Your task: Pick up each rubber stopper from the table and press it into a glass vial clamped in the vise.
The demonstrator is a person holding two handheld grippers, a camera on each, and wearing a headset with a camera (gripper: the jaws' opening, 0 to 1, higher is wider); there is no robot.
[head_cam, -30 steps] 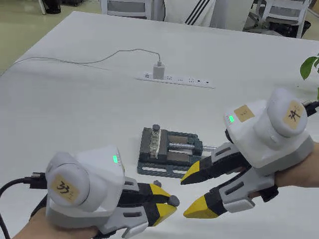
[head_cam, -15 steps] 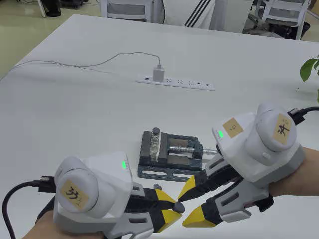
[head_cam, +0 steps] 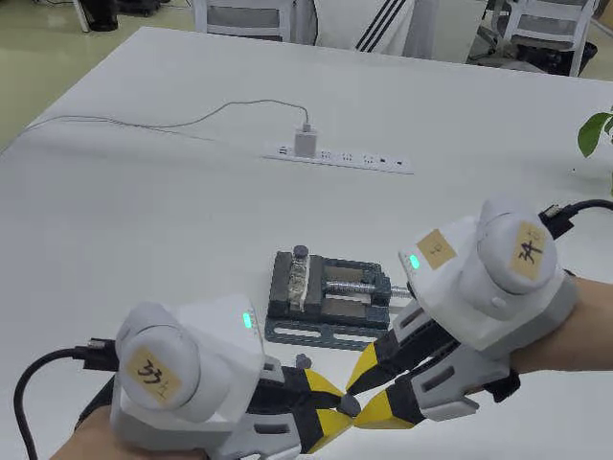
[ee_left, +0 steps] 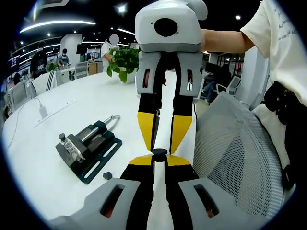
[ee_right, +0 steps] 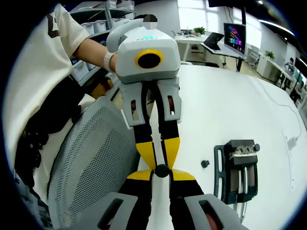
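A grey rubber stopper (head_cam: 351, 405) is pinched between the yellow tips of my left gripper (head_cam: 340, 414), which is shut on it low in the head view. My right gripper (head_cam: 364, 401) meets it tip to tip from the right, its jaws closed against the same stopper (ee_right: 162, 170). In the left gripper view the stopper (ee_left: 159, 153) sits where both pairs of tips meet. A second stopper (head_cam: 304, 361) lies on the table in front of the dark vise (head_cam: 330, 309). The vise clamps a glass vial (head_cam: 300, 280) capped with a grey stopper (head_cam: 301, 252).
A white power strip (head_cam: 335, 156) with a plugged-in charger (head_cam: 306, 140) and its cable lies further back on the white table. Green plant leaves (head_cam: 594, 129) reach in at the right edge. A grey mesh chair (ee_left: 230, 158) stands beside the table.
My right gripper has moved in from the right and narrowed its jaws onto the stopper held by my left gripper. The left gripper has shifted slightly right. The vise and loose stopper have stayed put.
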